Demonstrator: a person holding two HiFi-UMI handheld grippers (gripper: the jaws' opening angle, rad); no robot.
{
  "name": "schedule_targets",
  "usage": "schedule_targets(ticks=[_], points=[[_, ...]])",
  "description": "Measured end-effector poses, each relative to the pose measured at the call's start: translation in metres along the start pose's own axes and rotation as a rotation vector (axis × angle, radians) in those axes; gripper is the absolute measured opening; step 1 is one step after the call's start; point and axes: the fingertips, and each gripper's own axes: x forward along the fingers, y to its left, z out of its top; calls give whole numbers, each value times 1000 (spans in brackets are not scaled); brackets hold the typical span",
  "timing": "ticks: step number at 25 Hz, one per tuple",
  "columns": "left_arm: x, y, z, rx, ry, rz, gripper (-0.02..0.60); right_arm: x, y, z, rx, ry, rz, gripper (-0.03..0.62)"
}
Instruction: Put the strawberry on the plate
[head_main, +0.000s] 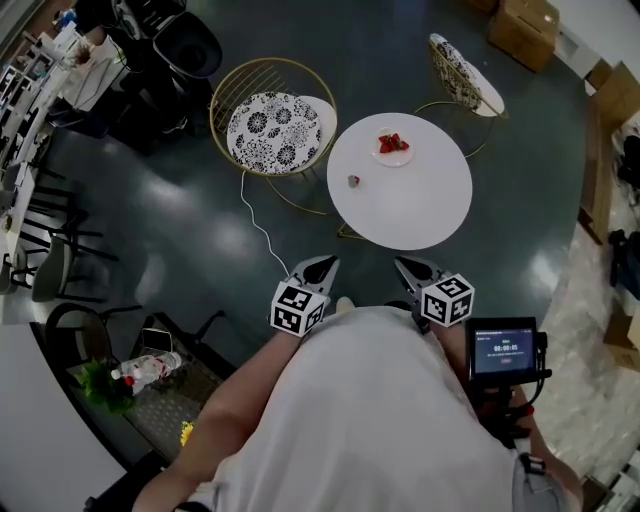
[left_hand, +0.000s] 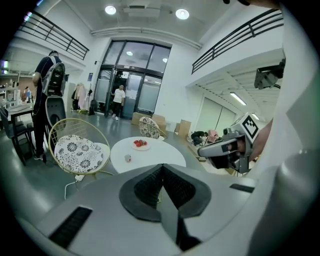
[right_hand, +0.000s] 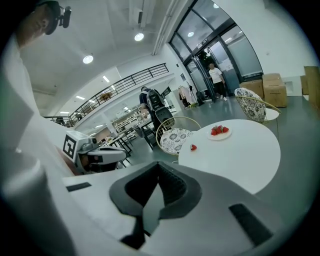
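A lone strawberry (head_main: 353, 181) lies on the round white table (head_main: 420, 205), left of centre. Farther back stands a small white plate (head_main: 378, 153) holding several strawberries. Both grippers are held close to the person's body, short of the table's near edge. My left gripper (head_main: 325, 263) is shut with nothing between its jaws, and so is my right gripper (head_main: 404, 266). The left gripper view shows the shut jaws (left_hand: 161, 167), the strawberry (left_hand: 128, 158) and the plate (left_hand: 141, 148) beyond. From the right gripper (right_hand: 158, 165), the strawberry (right_hand: 193, 147) sits left of the plate (right_hand: 218, 136).
A gold wire chair with a patterned cushion (head_main: 275, 125) stands left of the table, and another chair (head_main: 460, 75) stands behind it. A white cable (head_main: 262, 225) snakes over the dark floor. Cardboard boxes (head_main: 525, 30) are at the back right. A small screen device (head_main: 503, 350) sits by the person's right side.
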Motion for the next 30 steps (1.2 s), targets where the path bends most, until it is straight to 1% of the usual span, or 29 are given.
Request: schedule_targets(ticks=[6, 10, 14, 17, 21, 26, 30], points=[[14, 22, 0, -13, 29, -2, 6, 17, -9, 16, 16, -22, -3, 8], [8, 23, -3, -11, 34, -14, 6, 11, -3, 11, 30, -33, -23, 8], [32, 31, -3, -16, 64, -9, 6, 13, -29, 14, 55, -35, -38, 8], [37, 34, -5, -10, 86, -8, 7, 12, -35, 16, 72, -38, -48, 8], [54, 39, -3, 0, 103, -3, 6, 15, -54, 28, 72, -37, -51, 8], [86, 50, 12, -8, 124, 15, 6, 23, -86, 47, 76, -20, -43, 8], [109, 57, 15, -27, 150, 25, 7, 29, -107, 56, 75, -3, -37, 8]])
